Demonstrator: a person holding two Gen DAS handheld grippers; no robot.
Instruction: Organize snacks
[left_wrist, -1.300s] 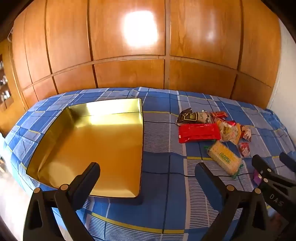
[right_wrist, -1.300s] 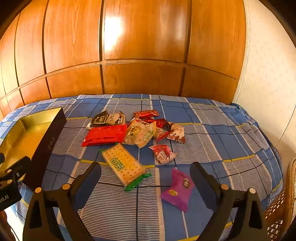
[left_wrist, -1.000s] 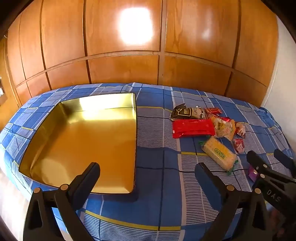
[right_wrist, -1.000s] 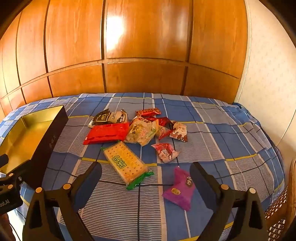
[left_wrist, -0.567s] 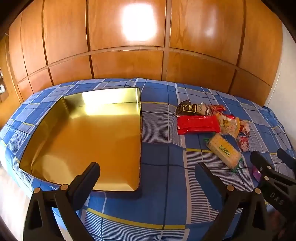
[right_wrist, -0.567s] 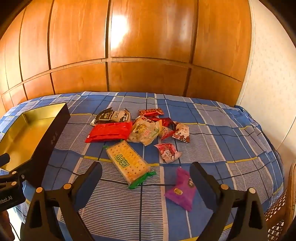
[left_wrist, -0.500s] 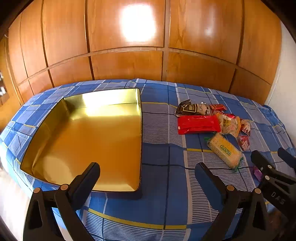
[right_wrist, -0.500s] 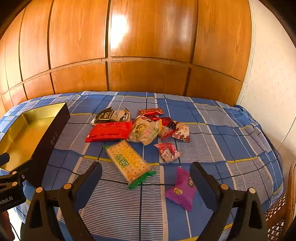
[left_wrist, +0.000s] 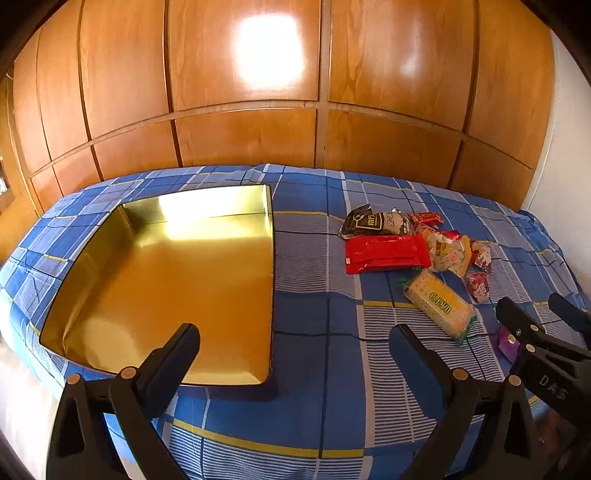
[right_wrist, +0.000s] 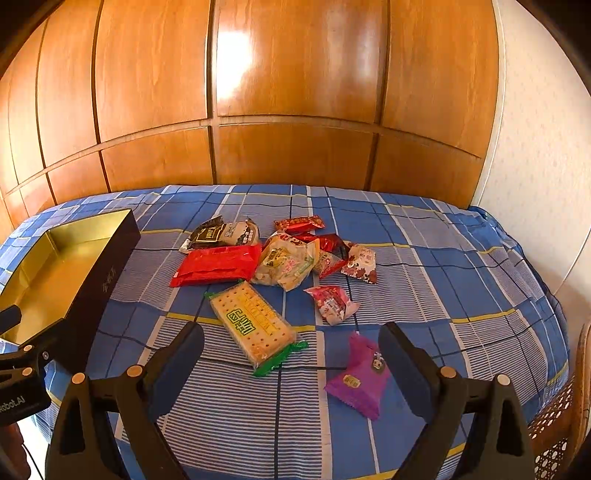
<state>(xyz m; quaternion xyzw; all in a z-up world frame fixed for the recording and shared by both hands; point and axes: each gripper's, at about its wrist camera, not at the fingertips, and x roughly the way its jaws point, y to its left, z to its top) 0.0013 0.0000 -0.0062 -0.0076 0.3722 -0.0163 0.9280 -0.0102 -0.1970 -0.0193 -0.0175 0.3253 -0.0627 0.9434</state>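
An empty gold-lined box (left_wrist: 166, 280) lies on the blue plaid bed at the left; it also shows in the right wrist view (right_wrist: 55, 269). Several snack packs lie in a heap to its right: a red pack (right_wrist: 218, 269), a cracker pack (right_wrist: 251, 325), a dark pack (right_wrist: 221, 232), a pale bag (right_wrist: 288, 264) and a purple pouch (right_wrist: 358, 380). My left gripper (left_wrist: 295, 332) is open and empty over the bed's near edge beside the box. My right gripper (right_wrist: 291, 332) is open and empty, just short of the cracker pack and purple pouch.
A wooden panelled wall (right_wrist: 295, 110) runs behind the bed. A white wall (right_wrist: 546, 147) stands at the right. A wicker chair edge (right_wrist: 569, 424) sits at the bed's near right corner. The right gripper shows in the left wrist view (left_wrist: 543, 332).
Both views shifted slightly; the right gripper has edged a little closer to the snacks. Both grippers stay open and empty. No snack has moved.
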